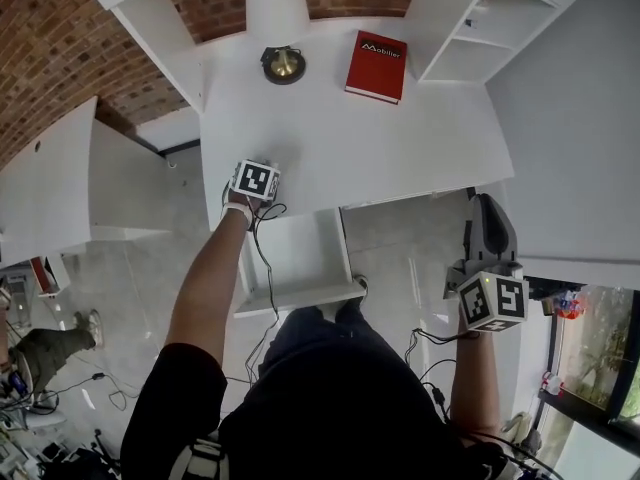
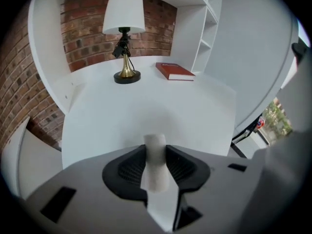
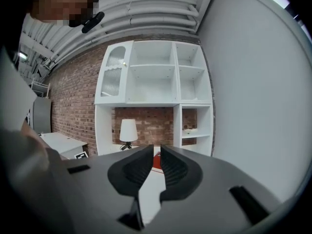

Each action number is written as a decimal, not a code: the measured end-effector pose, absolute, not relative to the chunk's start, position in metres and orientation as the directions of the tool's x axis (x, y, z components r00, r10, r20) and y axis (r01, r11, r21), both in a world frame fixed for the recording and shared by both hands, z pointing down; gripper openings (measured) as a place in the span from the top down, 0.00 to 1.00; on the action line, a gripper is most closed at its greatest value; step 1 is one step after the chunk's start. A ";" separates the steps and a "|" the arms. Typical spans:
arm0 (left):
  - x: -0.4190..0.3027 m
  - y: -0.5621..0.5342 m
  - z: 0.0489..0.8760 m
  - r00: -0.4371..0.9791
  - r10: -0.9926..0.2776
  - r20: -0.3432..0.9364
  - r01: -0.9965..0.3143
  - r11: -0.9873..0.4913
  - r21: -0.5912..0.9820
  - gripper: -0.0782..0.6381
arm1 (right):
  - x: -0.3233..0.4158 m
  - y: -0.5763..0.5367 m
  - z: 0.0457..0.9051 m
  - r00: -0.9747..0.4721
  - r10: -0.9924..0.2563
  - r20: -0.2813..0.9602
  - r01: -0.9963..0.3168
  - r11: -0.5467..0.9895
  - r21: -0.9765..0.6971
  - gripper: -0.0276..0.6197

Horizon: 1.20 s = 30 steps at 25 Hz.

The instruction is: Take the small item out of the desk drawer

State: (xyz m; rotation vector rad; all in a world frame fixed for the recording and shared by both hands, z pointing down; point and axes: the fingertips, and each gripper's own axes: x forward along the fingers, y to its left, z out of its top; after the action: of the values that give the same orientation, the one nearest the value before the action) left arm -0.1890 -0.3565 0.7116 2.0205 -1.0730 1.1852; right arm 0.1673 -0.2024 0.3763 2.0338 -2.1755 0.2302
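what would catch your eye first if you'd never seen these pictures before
The left gripper hangs over the front part of the white desk with its jaws closed on a small white item. Just below the desk's front edge, the desk drawer stands pulled open. At the back of the desk, a red book lies to the right of a white-shaded lamp.

Lamp [image 2: 124, 28], white shade, brass base: far beyond left fingers [image 2: 127, 172], slightly left. Red book [image 2: 174, 71] lying flat, beyond-right. Brick wall [image 2: 83, 43] behind both.
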 end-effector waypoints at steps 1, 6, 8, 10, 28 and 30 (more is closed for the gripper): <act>-0.188 -0.357 0.716 0.284 -0.341 0.896 -0.844 -0.533 0.065 0.71 | 0.168 -0.202 0.378 -0.062 -0.973 0.221 -0.998 0.063 -0.005 0.89; -0.180 -0.362 0.725 0.295 -0.332 0.896 -0.843 -0.531 0.081 0.71 | 0.173 -0.202 0.387 -0.051 -0.970 0.237 -0.999 0.051 -0.007 0.90; -0.179 -0.367 0.717 0.314 -0.364 0.877 -0.850 -0.519 0.088 0.62 | 0.172 -0.204 0.391 -0.055 -0.969 0.241 -0.998 0.054 -0.011 0.90; -0.182 -0.374 0.701 0.334 -0.413 0.847 -0.860 -0.501 0.095 0.61 | 0.169 -0.207 0.393 -0.069 -0.969 0.238 -0.998 0.068 -0.012 0.90; -0.236 -0.350 0.429 0.346 -0.861 0.373 -0.938 -0.323 0.125 0.60 | 0.138 -0.255 0.336 -0.206 -0.974 0.097 -0.978 0.208 0.007 0.88; -0.227 -0.339 0.393 0.367 -0.881 0.299 -0.930 -0.352 0.107 0.60 | 0.134 -0.258 0.321 -0.214 -0.975 0.066 -0.976 0.215 0.018 0.88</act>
State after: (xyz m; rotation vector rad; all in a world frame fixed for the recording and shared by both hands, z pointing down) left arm -0.2267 -0.3392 0.3932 2.3727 -1.6106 0.2762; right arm 0.1336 -0.2580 0.3207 1.9293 -2.3999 0.0422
